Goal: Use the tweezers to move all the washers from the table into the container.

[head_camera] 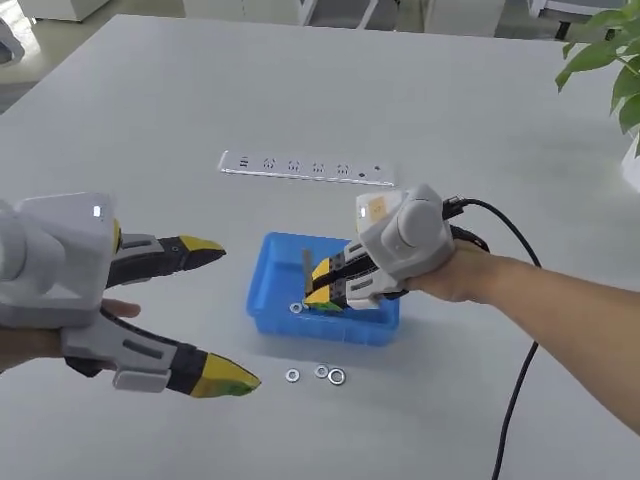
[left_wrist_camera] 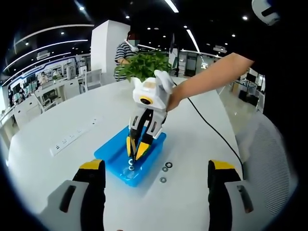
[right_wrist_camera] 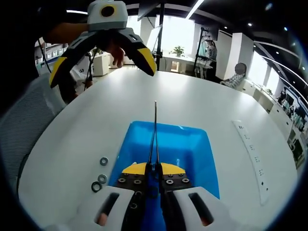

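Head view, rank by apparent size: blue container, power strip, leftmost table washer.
1. Blue container
2. Power strip, slightly longer but far thinner; farther off, so true size unsure
3. Leftmost washer, clearly smallest

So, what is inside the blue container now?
At least one washer near the front wall, with the tweezers over it. The right gripper hides part of the container floor.
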The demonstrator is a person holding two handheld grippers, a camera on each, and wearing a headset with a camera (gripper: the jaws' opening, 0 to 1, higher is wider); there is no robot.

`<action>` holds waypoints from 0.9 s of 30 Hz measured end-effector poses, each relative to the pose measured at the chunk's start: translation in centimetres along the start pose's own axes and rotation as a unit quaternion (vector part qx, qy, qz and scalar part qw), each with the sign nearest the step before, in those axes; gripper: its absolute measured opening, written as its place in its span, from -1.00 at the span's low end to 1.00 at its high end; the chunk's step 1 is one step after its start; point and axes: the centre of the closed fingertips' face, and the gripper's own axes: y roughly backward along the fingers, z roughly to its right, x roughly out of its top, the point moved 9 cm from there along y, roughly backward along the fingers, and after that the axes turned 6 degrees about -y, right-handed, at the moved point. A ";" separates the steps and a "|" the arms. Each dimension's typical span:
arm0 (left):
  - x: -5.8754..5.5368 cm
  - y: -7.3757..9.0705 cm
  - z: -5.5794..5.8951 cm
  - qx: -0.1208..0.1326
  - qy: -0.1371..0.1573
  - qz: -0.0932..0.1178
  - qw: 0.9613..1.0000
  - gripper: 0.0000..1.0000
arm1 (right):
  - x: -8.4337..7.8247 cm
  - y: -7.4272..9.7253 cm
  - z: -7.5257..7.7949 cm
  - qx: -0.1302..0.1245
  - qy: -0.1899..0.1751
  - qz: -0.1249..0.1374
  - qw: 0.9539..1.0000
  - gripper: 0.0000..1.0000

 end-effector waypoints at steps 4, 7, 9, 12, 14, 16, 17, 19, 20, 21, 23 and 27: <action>0.5 -0.7 -0.7 -0.001 -0.016 -0.001 1.000 0.67 | 0.1 0.1 -0.1 0.002 0.004 -0.005 1.000 -0.82; 0.9 -1.3 -1.4 -0.001 -0.026 0.003 1.000 0.46 | 0.1 0.1 -0.1 0.002 0.006 -0.006 1.000 -0.82; 1.1 -1.8 -2.0 0.003 -0.035 0.000 0.999 0.28 | 0.1 0.1 -0.1 0.002 0.005 -0.006 1.000 -0.82; 1.3 -2.5 -2.7 0.005 -0.050 -0.008 0.999 0.02 | 0.1 0.1 -0.1 0.001 0.007 -0.006 1.000 -0.82; 1.4 -3.1 -3.2 0.009 -0.056 -0.012 0.998 -0.09 | 0.2 0.1 -0.1 0.002 0.010 -0.008 1.000 -0.82; 1.5 -3.7 -3.5 0.009 -0.062 -0.014 0.998 -0.21 | 0.2 0.1 -0.1 0.001 0.011 -0.008 1.000 -0.82; 1.6 -3.8 -3.6 0.009 -0.063 -0.014 0.998 -0.26 | 0.2 0.1 -0.1 0.001 0.011 -0.009 1.000 -0.82; 1.8 -4.4 -3.8 0.007 -0.068 -0.014 0.998 -0.36 | 0.2 0.1 -0.1 0.001 0.012 -0.009 1.000 -0.82; 1.8 -4.8 -4.0 0.008 -0.074 -0.017 0.997 -0.39 | 0.2 0.1 -0.1 0.001 0.013 -0.009 1.000 -0.82; 1.9 -5.0 -4.1 0.008 -0.077 -0.018 0.997 -0.43 | 0.2 0.1 0.0 0.001 0.014 -0.010 1.000 -0.82; 1.9 -5.3 -4.2 0.006 -0.076 -0.018 0.997 -0.48 | 0.2 0.1 -0.1 0.001 0.014 -0.010 1.000 -0.82; 2.2 -5.8 -4.4 0.002 -0.080 -0.014 0.997 -0.63 | 0.2 0.1 -0.1 0.001 0.015 -0.011 1.000 -0.82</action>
